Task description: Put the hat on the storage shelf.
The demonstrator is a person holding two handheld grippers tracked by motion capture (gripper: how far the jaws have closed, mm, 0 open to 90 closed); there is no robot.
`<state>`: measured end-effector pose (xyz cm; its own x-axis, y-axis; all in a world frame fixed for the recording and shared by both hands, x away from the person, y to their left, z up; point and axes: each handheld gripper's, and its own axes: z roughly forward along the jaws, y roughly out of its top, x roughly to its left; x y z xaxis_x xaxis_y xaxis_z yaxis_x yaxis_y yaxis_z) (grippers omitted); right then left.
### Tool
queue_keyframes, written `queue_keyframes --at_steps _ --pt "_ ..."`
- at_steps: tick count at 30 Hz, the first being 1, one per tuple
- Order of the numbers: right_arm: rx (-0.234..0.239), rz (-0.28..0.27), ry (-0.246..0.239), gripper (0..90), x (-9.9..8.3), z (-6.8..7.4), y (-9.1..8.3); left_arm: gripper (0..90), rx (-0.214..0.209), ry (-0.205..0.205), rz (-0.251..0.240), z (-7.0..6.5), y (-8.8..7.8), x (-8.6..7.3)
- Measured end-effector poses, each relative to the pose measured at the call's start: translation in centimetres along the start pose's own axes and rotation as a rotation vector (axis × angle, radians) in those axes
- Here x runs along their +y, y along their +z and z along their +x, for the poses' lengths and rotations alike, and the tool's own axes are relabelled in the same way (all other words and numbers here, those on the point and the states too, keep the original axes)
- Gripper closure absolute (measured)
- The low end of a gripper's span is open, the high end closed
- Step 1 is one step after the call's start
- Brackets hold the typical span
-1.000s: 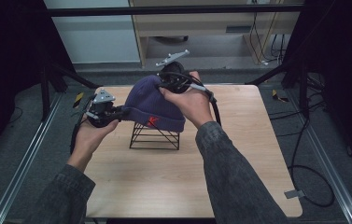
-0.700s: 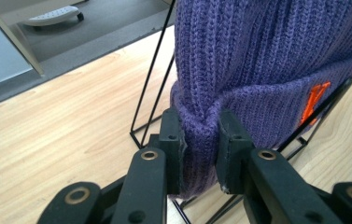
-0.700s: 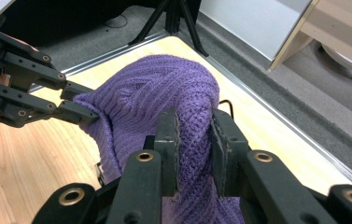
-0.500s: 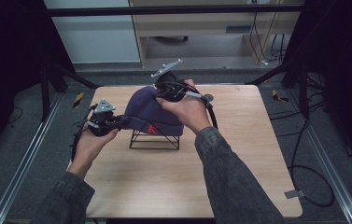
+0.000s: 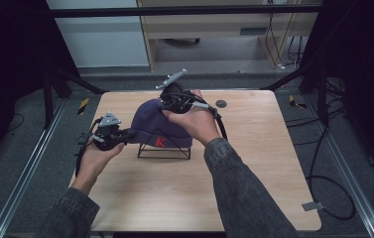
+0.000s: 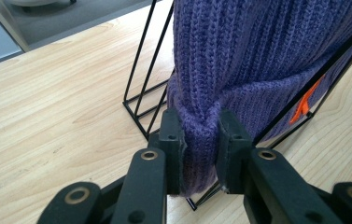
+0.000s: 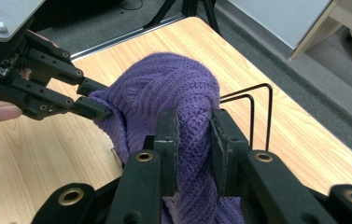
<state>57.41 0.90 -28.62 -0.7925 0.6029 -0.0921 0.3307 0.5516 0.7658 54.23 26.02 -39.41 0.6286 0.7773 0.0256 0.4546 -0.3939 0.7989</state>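
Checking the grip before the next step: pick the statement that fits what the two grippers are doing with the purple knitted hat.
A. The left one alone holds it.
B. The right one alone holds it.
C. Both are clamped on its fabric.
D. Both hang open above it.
C: the left gripper pinches the cuff of the purple knitted hat, and the right gripper pinches another fold of it over the black wire rack.

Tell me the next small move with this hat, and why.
Probably ease both grippers a little lower. The left gripper and right gripper each pinch the purple knit hat, which drapes over the black wire stand; its cuff on the left gripper's side hangs outside the wires, not settled.
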Motion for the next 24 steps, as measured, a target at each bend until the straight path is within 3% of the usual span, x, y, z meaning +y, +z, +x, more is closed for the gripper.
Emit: queue_keyframes --at_steps 24 --pt "0.014 0.067 -0.024 74.5 -0.8 0.8 1.5 74.1 -0.005 -0.003 0.035 -0.3 0.7 -1.8"
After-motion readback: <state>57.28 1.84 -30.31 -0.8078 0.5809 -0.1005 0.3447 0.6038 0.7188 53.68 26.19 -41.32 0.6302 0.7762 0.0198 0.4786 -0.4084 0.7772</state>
